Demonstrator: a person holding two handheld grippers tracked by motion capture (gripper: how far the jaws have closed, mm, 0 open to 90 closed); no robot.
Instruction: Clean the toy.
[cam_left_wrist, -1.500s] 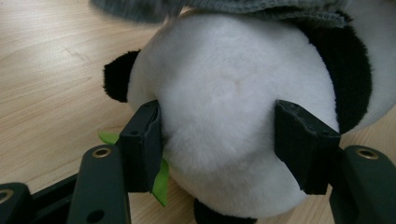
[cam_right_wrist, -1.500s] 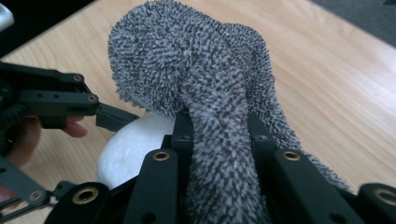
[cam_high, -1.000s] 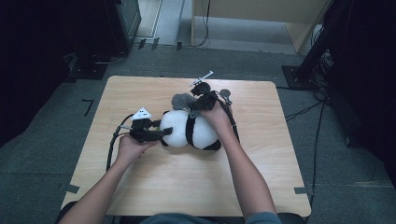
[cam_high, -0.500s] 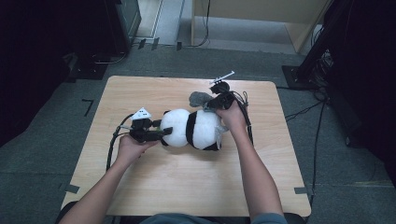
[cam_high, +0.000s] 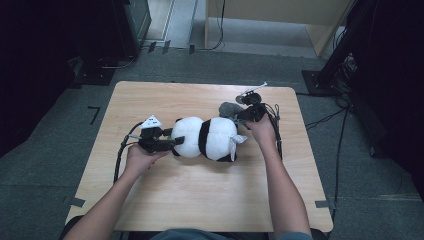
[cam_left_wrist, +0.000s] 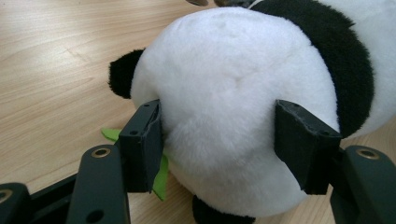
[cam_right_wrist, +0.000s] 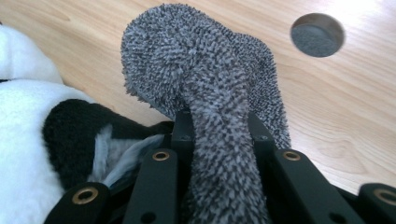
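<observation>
Shifted since a second ago: right gripper (cam_high: 246, 109) carried from above the toy's middle out toward the table's far right, the grey sock going with it; toy now lying stretched lengthwise rather than bunched.

- Black-and-white plush panda toy (cam_high: 206, 138): lying on its side at the middle of the pale wooden table (cam_high: 175, 210), round white head toward the left gripper, black limbs toward the right. Green felt leaf (cam_left_wrist: 159, 175) peeking out beneath the head. White fabric tag (cam_right_wrist: 122, 156) showing at the black paw.
- Left gripper (cam_high: 159, 144): resting level on the tabletop, jaws partly apart and pressing into both sides of the white head, one pad (cam_left_wrist: 142, 144) sinking into the plush. Judged to be pinning the toy in place so it is not dragging along during pulling at the other end.
- Fuzzy grey knitted sock (cam_right_wrist: 205, 93): pinched narrow between the jaws of the right gripper, these drawn nearly together on it; free end bulging beyond the tips, lying on the wood just beside the toy's paw. Probably being drawn away from the foot.
- Round cable hole (cam_right_wrist: 317, 35) in the tabletop, beyond the sock.
</observation>
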